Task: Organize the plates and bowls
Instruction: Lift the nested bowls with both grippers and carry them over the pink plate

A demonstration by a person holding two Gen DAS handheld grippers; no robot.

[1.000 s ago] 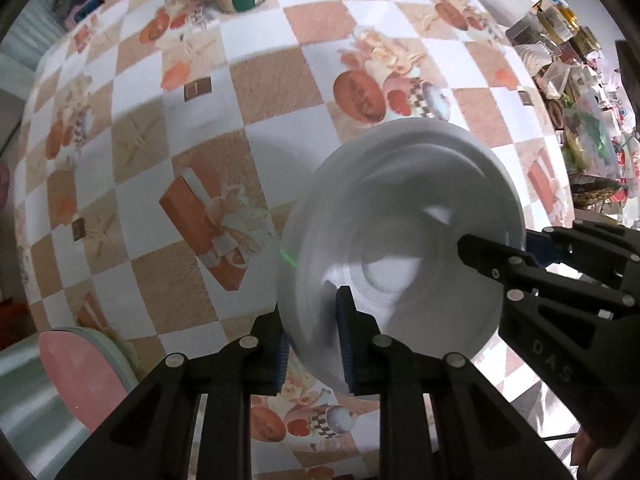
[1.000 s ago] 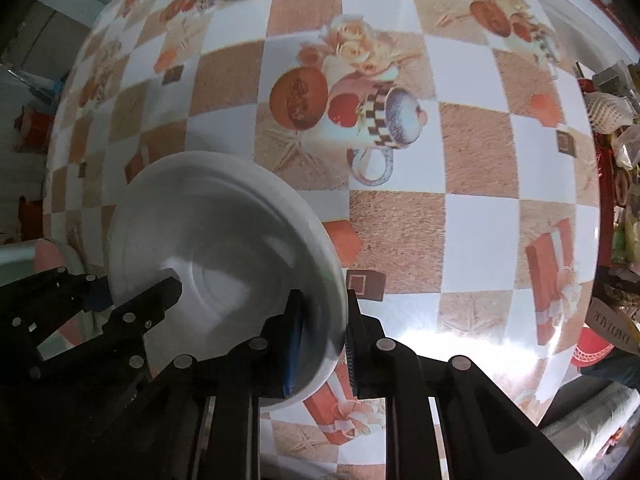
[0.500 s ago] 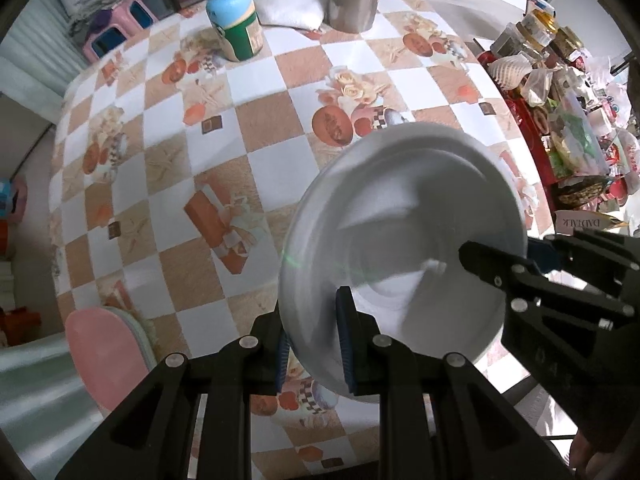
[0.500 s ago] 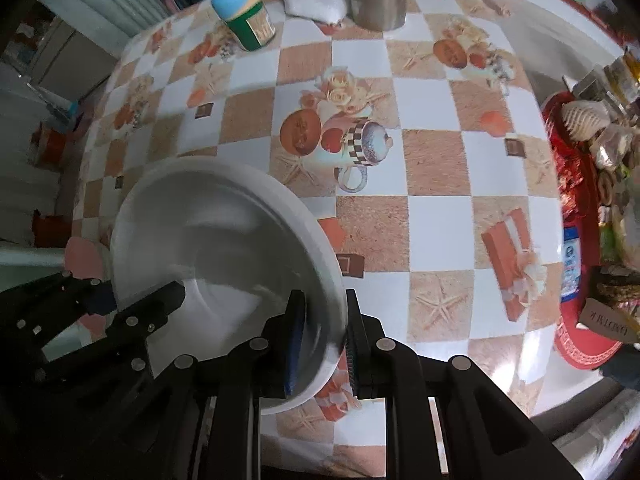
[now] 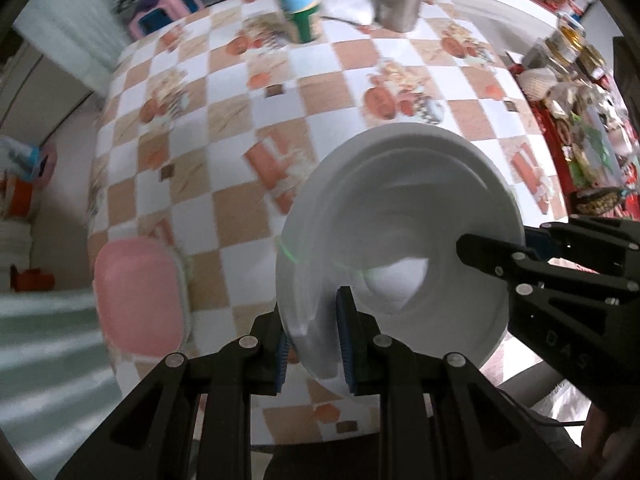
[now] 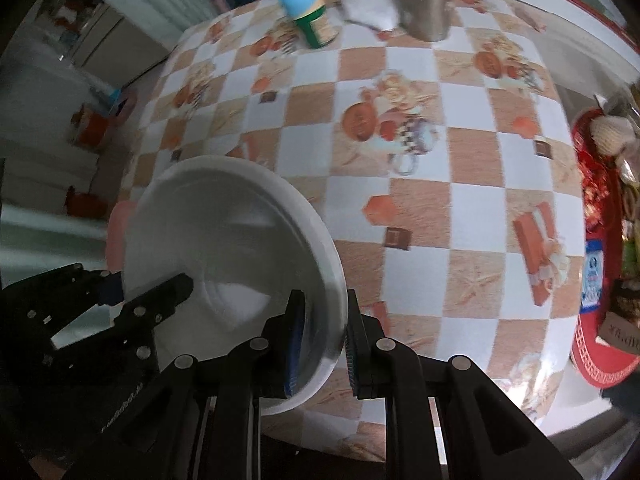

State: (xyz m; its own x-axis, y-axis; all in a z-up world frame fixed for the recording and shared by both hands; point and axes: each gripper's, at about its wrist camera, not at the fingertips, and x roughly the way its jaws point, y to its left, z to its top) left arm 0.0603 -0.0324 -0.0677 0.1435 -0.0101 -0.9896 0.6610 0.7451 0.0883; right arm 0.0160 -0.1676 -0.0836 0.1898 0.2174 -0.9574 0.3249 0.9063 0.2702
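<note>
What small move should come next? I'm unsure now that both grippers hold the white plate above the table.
Probably carry the plate left toward the pink plate at the table's edge. Both the left gripper and right gripper clamp its rim, and it hangs clear of the table.

Glossy white plate (image 5: 400, 220) above a smooth, printed tablecloth (image 5: 248, 128)

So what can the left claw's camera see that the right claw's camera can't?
Only the left wrist view shows the whole pink plate at the table's near-left edge. Only the right wrist view shows the red tray off the table's right side. Both show the white plate pinched by the left claw and right claw, plus the green bottle.
</note>
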